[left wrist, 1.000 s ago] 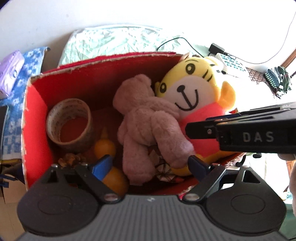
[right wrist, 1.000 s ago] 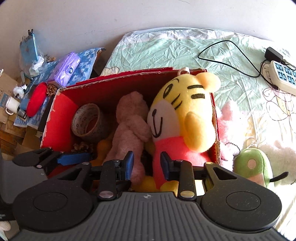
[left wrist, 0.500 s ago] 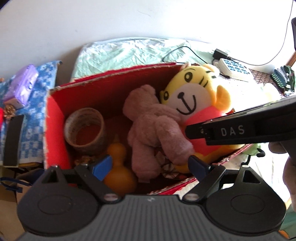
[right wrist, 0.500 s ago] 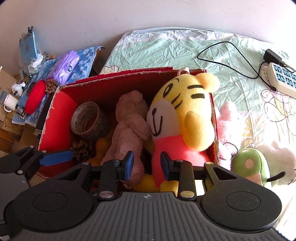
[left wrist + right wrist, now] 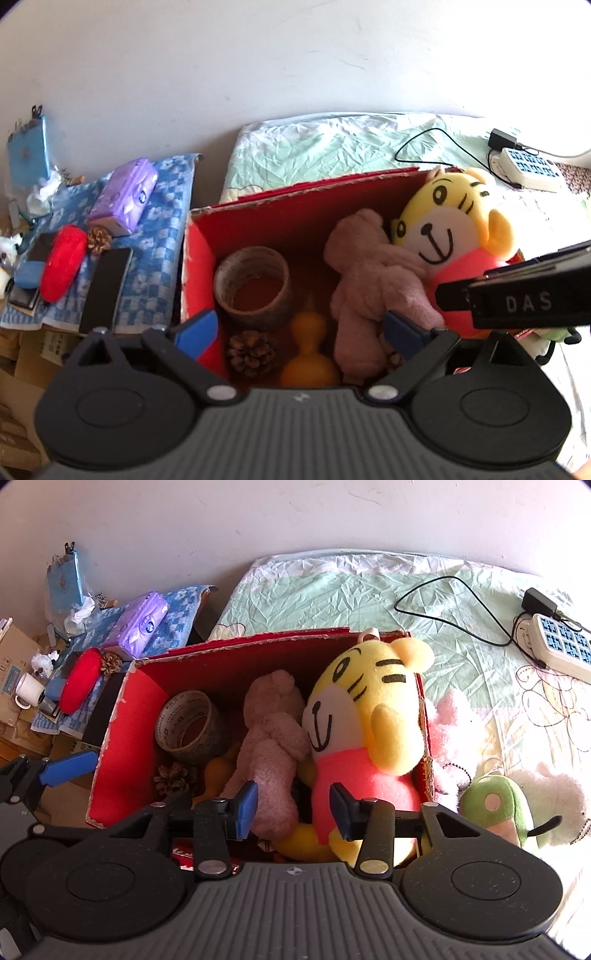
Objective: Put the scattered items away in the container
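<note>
Above the red cardboard box (image 5: 122, 746), both the left gripper (image 5: 299, 328) and right gripper (image 5: 293, 806) are opening, empty. Remaining: the green plush toy (image 5: 495, 808) lying right of the box, likely next.

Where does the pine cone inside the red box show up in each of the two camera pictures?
Left wrist view: pine cone, bottom centre, on the box floor, between the gripper's fingers.
Right wrist view: pine cone, left of centre, low in the box.
Shared landmark: the tape roll sits just behind it in both.
</note>
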Demonstrator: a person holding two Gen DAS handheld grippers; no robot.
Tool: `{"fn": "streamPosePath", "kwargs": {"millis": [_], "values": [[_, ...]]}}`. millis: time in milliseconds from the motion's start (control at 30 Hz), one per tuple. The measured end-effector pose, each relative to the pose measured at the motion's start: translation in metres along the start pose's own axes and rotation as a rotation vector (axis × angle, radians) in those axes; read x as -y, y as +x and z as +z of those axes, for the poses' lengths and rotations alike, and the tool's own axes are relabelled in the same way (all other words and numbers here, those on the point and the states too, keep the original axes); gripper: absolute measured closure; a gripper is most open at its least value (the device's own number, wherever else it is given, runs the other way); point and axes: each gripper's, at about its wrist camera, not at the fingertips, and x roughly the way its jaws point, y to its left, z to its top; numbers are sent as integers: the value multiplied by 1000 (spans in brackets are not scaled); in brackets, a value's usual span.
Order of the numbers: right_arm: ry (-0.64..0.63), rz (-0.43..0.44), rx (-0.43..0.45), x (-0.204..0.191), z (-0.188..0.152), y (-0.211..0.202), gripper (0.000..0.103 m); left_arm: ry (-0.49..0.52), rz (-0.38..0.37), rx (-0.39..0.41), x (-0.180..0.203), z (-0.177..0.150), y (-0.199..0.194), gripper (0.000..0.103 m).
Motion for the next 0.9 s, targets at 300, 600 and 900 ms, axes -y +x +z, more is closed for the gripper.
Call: {"fn": "streamPosePath", "kwargs": {"millis": [300,600,900], "values": [[6,7,19,0,-7,-6,57,-5,34,9,2,-5,-8,7],[-16,-10,47,-4,-11,-7,57,4,105,29,3,-10,-17,7],[-24,-11,55,-6,-16,-6,57,-6,146,32,-1,-14,-20,7]]}}
